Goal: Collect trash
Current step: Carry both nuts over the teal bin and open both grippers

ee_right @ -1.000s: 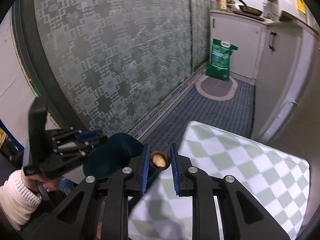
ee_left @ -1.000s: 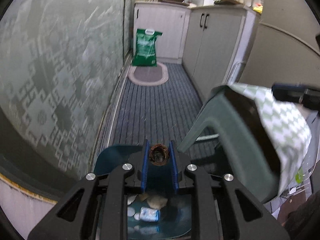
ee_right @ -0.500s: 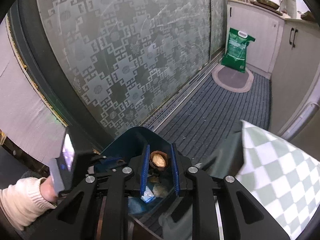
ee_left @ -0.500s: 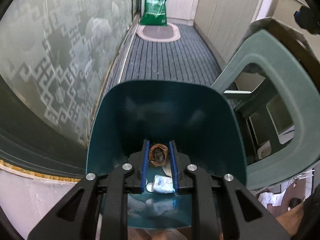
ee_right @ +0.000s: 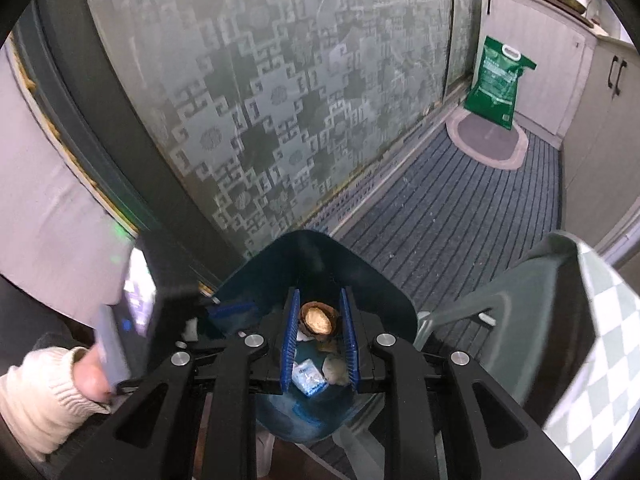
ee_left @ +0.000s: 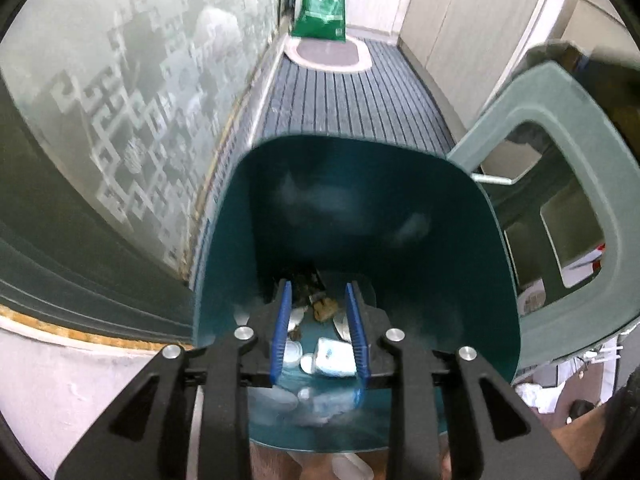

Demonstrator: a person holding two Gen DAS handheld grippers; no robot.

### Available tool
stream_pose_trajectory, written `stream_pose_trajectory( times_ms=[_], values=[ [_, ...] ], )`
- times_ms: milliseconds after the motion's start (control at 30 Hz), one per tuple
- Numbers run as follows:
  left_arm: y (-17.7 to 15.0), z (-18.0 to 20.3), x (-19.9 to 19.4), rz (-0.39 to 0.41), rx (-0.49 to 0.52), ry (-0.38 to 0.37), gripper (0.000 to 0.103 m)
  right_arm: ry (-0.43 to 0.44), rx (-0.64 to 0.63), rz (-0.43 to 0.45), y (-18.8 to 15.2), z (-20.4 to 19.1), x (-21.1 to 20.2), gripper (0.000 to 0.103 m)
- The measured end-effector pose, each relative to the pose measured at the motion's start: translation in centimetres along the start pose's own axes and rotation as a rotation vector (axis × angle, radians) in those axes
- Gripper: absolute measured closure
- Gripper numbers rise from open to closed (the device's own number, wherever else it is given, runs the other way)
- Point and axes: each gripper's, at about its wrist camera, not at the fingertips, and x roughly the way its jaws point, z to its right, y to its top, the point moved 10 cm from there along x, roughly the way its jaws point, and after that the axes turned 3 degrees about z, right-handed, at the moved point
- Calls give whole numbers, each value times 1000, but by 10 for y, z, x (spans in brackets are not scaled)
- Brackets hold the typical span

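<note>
**Left shell dropped, right shell over the bin**

Left wrist view: left tongs [ee_left: 318,328] spread, nothing between the blue pads; jaws just opened, with no shell left in the gap. Pointing steeply down into the teal bin [ee_left: 420,208]. On the bin floor below: brown shell scraps [ee_left: 324,307], a small white-and-blue packet [ee_left: 335,357], pale round bits too blurred to name. Green plastic stool [ee_left: 568,184] just beside the bin on the right; striped floor mat [ee_left: 344,96] beyond, frosted patterned door [ee_left: 140,92] to the left, green sack [ee_left: 323,10] at the far end.

Right wrist view: right tongs [ee_right: 319,334] pinching a walnut shell half [ee_right: 318,318], hollow side up, held over the open mouth of the bin. Same packet and scraps lying below it. Other gripper blurred at lower left, gripped by a hand [ee_right: 86,374] in a cream knit sleeve [ee_right: 36,396]. Checked cloth [ee_right: 596,344] on the stool at right.

Progress, as judged: several pieces binned already, left load apparently released, right shell not yet let go. Left to do: spread the right tongs above the bin; whether more trash remains elsewhere cannot be told.
</note>
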Motion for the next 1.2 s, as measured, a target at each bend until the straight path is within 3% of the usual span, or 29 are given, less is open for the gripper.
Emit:
stream_pose_trajectory(
  times_ms=[300, 667, 767, 833, 1033, 1200],
  values=[
    [37, -1, -63, 229, -21, -10, 74, -6, -6, -147, -42, -10, 63, 83],
    [59, 12, -117, 357, -29, -55, 77, -59, -20, -288, -87, -7, 110, 82],
    [64, 16, -124, 373, -29, -72, 77, -80, -21, -305, -94, -2, 113, 77],
    [66, 19, -127, 384, -20, -77, 77, -95, -20, -313, -99, -1, 114, 67],
    [78, 18, -139, 423, -16, -62, 77, -85, -36, -317, -109, -2, 111, 67],
    [85, 20, -155, 454, -4, -51, 74, -73, -30, -270, -101, -6, 94, 67]
  ],
)
